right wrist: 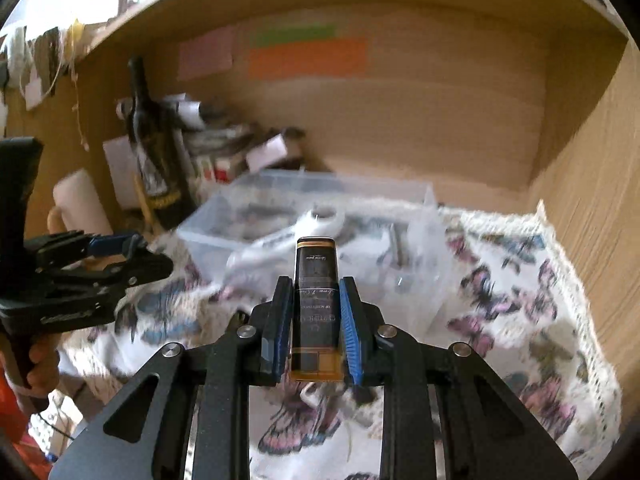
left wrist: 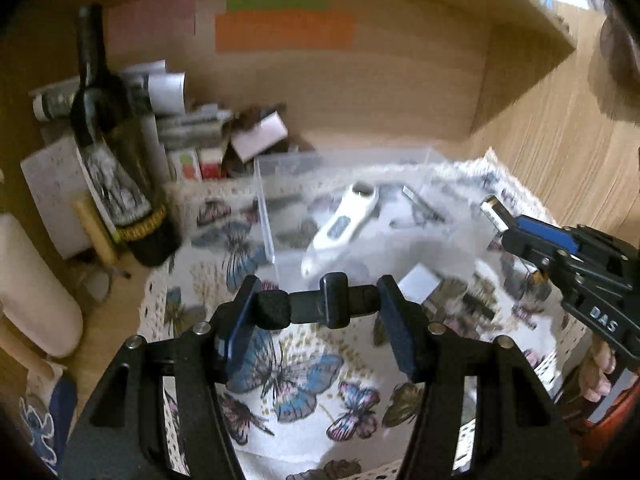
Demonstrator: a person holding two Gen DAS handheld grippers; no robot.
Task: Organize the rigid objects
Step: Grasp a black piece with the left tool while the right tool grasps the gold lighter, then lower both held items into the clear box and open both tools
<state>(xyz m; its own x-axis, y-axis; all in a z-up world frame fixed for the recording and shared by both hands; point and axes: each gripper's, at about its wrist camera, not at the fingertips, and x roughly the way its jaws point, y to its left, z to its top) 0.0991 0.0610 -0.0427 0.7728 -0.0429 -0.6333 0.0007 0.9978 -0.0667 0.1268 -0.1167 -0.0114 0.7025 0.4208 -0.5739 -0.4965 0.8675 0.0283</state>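
Observation:
My left gripper (left wrist: 320,306) is shut on a small black adapter-like piece (left wrist: 334,300), held crosswise above the butterfly cloth (left wrist: 296,376). My right gripper (right wrist: 316,320) is shut on a black and gold rectangular box (right wrist: 316,280), held lengthwise and pointing at the clear plastic bin (right wrist: 424,216). The bin (left wrist: 264,216) holds a white handheld device (left wrist: 344,224) and some metal pieces (left wrist: 420,204). In the left wrist view the right gripper (left wrist: 504,226) comes in from the right with the box's end (left wrist: 491,210) showing.
A dark wine bottle (left wrist: 116,160) stands at the left beside stacked boxes and papers (left wrist: 192,136). A white roll (left wrist: 32,288) lies at the far left. The wooden shelf walls (right wrist: 592,208) close in the back and right. Small flat items (left wrist: 420,284) lie on the cloth.

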